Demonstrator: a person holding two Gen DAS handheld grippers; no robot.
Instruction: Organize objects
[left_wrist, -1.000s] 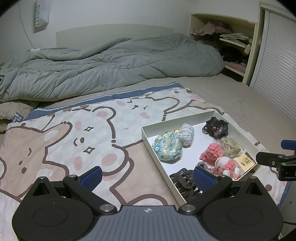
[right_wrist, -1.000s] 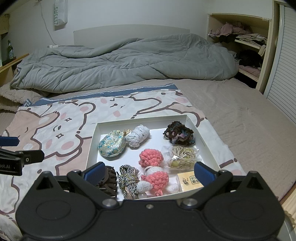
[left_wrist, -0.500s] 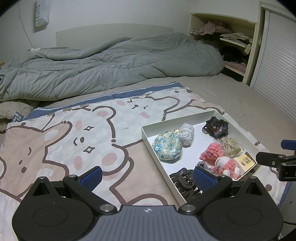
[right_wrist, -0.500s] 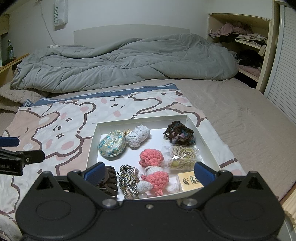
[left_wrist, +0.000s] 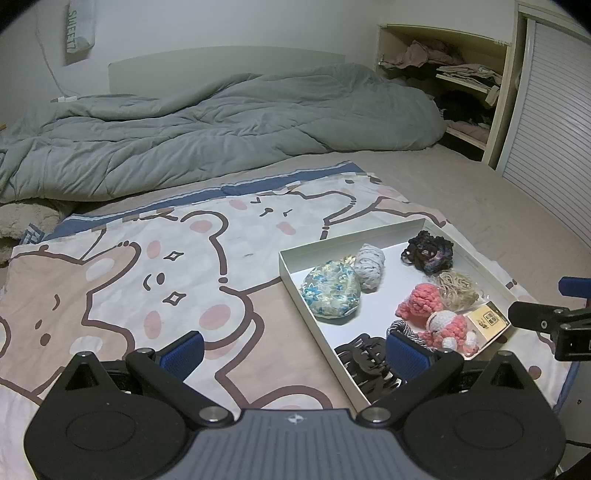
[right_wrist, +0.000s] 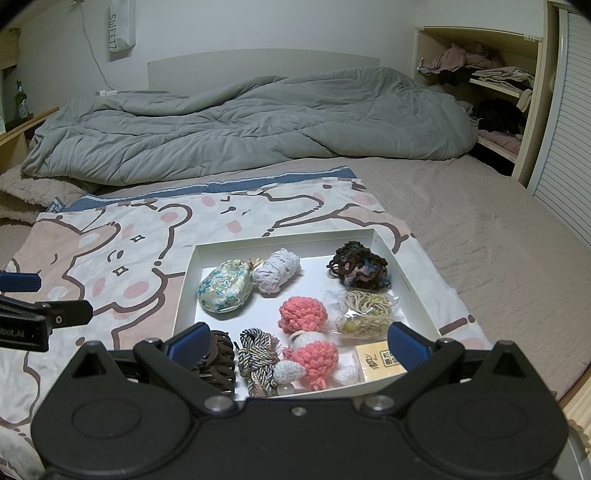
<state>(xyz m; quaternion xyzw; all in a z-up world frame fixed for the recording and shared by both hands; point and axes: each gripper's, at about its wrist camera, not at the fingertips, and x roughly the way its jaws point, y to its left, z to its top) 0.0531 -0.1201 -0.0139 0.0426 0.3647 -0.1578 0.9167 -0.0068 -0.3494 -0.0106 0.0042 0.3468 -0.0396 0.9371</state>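
Small things all gathered in the tray (right_wrist: 413, 273) on the blanket (right_wrist: 122, 258) near the bed's foot edge: pouch (right_wrist: 224, 286) by the tray's far left corner, scrunchie (right_wrist: 357, 269) far right, claw clip (right_wrist: 218, 360) near left. Fits sorted or awaiting sorting alike. Left gripper (left_wrist: 293, 352) and right gripper (right_wrist: 295, 341) both spread wide, holding nothing, hovering low. Clip, tassel (right_wrist: 258, 356) and card (right_wrist: 378, 363) partly masked by fingers.

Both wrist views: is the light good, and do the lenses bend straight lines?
Left wrist view: dim, cool indoor light, soft shadows inside the white tray, no glare; the slatted door curves near the edge. Right wrist view: the same dull light, the tray sharp, corners dark from the fisheye.
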